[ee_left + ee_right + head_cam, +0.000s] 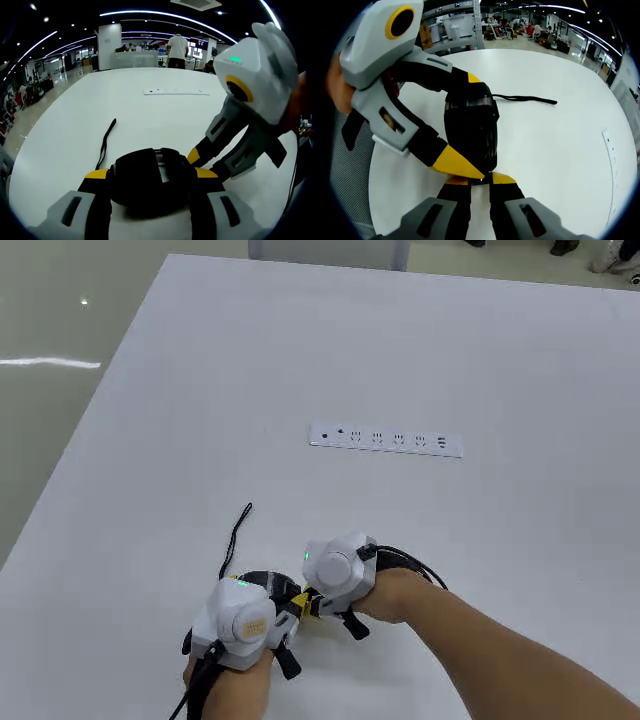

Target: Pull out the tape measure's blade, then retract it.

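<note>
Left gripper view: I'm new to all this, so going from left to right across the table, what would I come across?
thin black strap → black round tape measure → white and grey right gripper, reaching in with yellow-tipped jaws

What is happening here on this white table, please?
A person works a black tape measure with two hand-held grippers on a white table. The left claw clamps the case from both sides. The right claw is pinched nearly shut at the case's edge, probably on the blade's tip, which is too small to see clearly. No blade is drawn out yet. The strap lies loose on the table, and a power strip sits farther away.
</note>
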Demonstrator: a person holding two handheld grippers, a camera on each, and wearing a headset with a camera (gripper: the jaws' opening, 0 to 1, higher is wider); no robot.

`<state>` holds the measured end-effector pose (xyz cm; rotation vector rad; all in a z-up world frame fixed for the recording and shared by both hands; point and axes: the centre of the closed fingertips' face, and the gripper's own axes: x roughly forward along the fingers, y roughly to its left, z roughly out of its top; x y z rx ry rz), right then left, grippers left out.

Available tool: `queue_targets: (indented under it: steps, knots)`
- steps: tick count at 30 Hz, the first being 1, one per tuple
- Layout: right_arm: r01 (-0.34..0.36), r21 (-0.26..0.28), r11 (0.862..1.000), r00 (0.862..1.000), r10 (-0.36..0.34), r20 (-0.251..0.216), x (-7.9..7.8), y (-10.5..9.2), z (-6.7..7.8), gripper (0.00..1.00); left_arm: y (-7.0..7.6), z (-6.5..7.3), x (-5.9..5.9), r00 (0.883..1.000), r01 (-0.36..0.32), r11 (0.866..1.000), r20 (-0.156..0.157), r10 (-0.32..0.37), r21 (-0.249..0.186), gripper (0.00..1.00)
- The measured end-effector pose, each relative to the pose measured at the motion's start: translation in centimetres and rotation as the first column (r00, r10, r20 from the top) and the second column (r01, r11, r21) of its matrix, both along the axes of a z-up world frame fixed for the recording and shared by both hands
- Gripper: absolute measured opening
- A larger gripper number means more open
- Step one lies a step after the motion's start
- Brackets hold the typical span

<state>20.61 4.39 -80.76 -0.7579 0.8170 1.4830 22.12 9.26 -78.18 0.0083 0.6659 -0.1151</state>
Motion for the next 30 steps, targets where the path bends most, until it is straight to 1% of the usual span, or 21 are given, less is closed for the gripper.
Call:
queue_targets:
  steps: [2, 4, 8, 11, 16, 18, 22, 25, 26, 28, 29, 30]
  knots:
    - [0.005, -0.001, 1.0, 1.0, -0.005, 0.0, 0.01, -0.02, -0.04, 0.13, -0.03, 0.11, -0.04, 1.0, 0.0, 1.0, 0.001, 0.0, 0.0, 0.6]
    - [-0.017, 0.004, 1.0, 1.0, 0.017, 0.013, 0.02, 0.04, -0.08, 0.13, -0.05, 0.12, -0.03, 1.0, 0.001, 1.0, 0.0, -0.001, 0.0, 0.6]
    - [-0.018, 0.007, 1.0, 1.0, 0.018, 0.025, 0.15, 0.13, -0.27, 0.14, -0.06, 0.09, -0.04, 1.0, 0.001, 1.0, -0.003, -0.001, -0.001, 0.6]
    - [-0.016, 0.023, 1.0, 1.0, 0.015, 0.025, 0.18, 0.06, -0.23, 0.14, -0.03, -0.09, 0.04, 1.0, -0.001, 1.0, 0.0, 0.001, -0.002, 0.6]
    - [-0.01, 0.022, 1.0, 1.0, 0.009, 0.027, 0.22, 0.16, -0.36, 0.15, 0.02, -0.14, 0.05, 1.0, -0.002, 1.0, 0.0, 0.002, 0.001, 0.61]
    - [-0.016, 0.023, 1.0, 0.999, 0.015, 0.034, 0.15, 0.14, -0.33, 0.15, 0.04, -0.17, -0.01, 1.0, 0.0, 1.0, 0.002, 0.0, -0.006, 0.61]
    - [-0.005, 0.025, 1.0, 0.999, 0.004, 0.045, -0.02, 0.23, -0.39, 0.16, 0.01, -0.18, 0.0, 1.0, 0.004, 1.0, 0.004, -0.004, -0.013, 0.62]
    - [0.023, 0.023, 0.999, 0.999, -0.024, 0.043, -0.22, -0.04, -0.29, 0.16, 0.06, -0.12, -0.02, 1.0, 0.007, 1.0, 0.004, -0.007, -0.028, 0.62]
    - [0.032, 0.02, 0.999, 0.999, -0.032, 0.042, -0.24, -0.18, -0.24, 0.17, 0.01, -0.08, -0.07, 1.0, 0.01, 0.999, 0.004, -0.01, -0.031, 0.62]
    - [0.053, 0.035, 0.998, 0.998, -0.054, 0.034, -0.21, -0.4, -0.12, 0.21, -0.13, 0.2, -0.18, 1.0, 0.018, 0.999, 0.009, -0.018, -0.039, 0.62]
    - [0.061, 0.041, 0.997, 0.998, -0.063, 0.032, -0.17, -0.49, -0.13, 0.24, -0.13, 0.32, -0.19, 1.0, 0.021, 0.999, 0.011, -0.021, -0.043, 0.62]
    - [0.071, 0.044, 0.996, 0.997, -0.073, 0.033, -0.09, -0.68, -0.09, 0.28, -0.09, 0.48, -0.15, 1.0, 0.026, 0.999, 0.019, -0.025, -0.046, 0.62]
